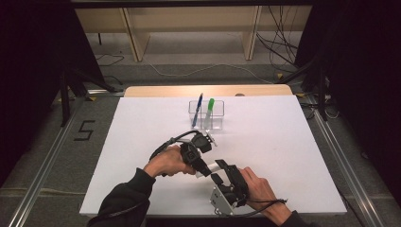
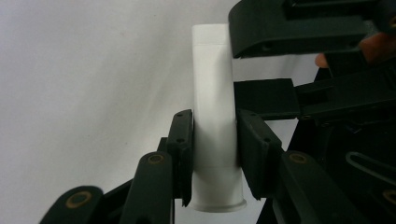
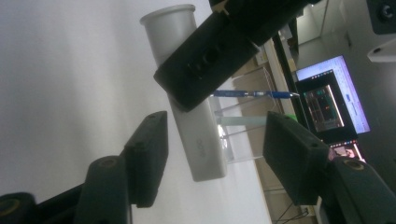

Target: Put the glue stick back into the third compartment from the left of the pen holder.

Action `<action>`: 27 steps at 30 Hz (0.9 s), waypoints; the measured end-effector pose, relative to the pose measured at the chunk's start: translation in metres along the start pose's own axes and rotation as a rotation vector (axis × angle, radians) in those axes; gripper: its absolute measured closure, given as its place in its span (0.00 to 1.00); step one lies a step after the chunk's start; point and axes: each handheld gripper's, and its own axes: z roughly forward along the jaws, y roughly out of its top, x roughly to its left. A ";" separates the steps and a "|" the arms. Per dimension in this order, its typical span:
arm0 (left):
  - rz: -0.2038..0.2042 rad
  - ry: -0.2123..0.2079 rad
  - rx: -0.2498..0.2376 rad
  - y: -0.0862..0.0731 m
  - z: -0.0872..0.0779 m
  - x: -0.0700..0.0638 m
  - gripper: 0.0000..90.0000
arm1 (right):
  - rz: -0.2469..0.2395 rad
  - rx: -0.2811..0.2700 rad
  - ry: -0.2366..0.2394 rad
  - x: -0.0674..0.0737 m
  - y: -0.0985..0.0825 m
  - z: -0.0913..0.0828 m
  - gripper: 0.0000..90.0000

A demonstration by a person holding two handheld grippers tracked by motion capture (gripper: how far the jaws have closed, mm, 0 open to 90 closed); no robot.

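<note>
A white tube with one flared open end is held off the white table. My left gripper is shut on its middle; in the left gripper view both pads press on the tube. My right gripper comes in from the near right. In the right gripper view it stands open, with the plain end of the tube between its jaws and a gap on each side. One pad of the left gripper crosses the tube above it.
A clear pen holder stands mid-table towards the back, with a blue pen and a green-capped marker in it. A lit monitor sits beyond the table. Dark floor and metal rails surround the board.
</note>
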 end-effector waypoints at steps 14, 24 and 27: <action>0.006 -0.019 -0.002 0.001 0.000 -0.003 0.75 | -0.085 -0.001 -0.017 0.005 0.000 0.003 0.64; 0.007 -0.022 0.000 0.002 0.000 -0.004 0.75 | -0.144 0.000 -0.034 0.009 0.001 0.004 0.72; 0.006 -0.019 -0.001 0.002 0.000 -0.005 0.75 | -0.160 0.001 -0.034 0.010 0.001 0.004 0.75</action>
